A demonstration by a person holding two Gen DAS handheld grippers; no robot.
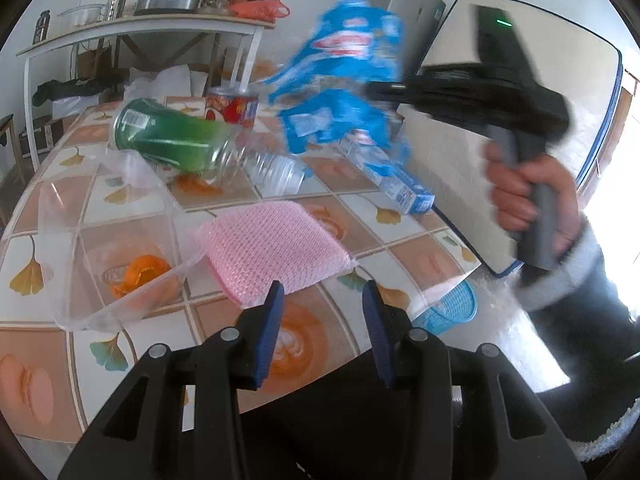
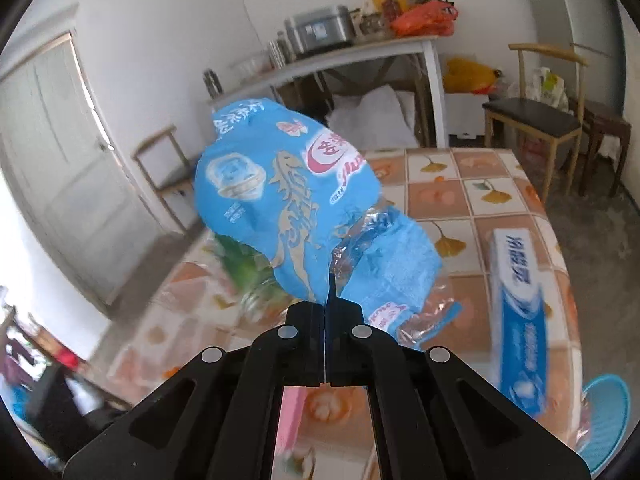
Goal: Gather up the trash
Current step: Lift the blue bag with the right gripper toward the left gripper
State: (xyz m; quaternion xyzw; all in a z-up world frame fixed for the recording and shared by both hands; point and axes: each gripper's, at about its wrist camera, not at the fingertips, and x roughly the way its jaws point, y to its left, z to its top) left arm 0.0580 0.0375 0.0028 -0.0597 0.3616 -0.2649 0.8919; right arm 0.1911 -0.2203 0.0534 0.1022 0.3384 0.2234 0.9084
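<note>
bare tablecloth (image 1: 304, 344) lies open just ahead of the left gripper (image 1: 324, 312). beyond it the pink sponge (image 1: 276, 252) blocks frame centre, the clear tub (image 1: 80, 240) the lower left, and the toothpaste box (image 1: 384, 172) the right.

A pink sponge cloth (image 1: 276, 250) lies flat on the tiled surface (image 1: 320, 332), beside a clear plastic box (image 1: 112, 248). Against the far wall stands a white side table (image 2: 360, 54) carrying a metal box (image 2: 320, 32) and an orange bag (image 2: 424, 18). A wooden chair (image 2: 536, 116) with a dark seat stands beyond the surface's far corner.
</note>
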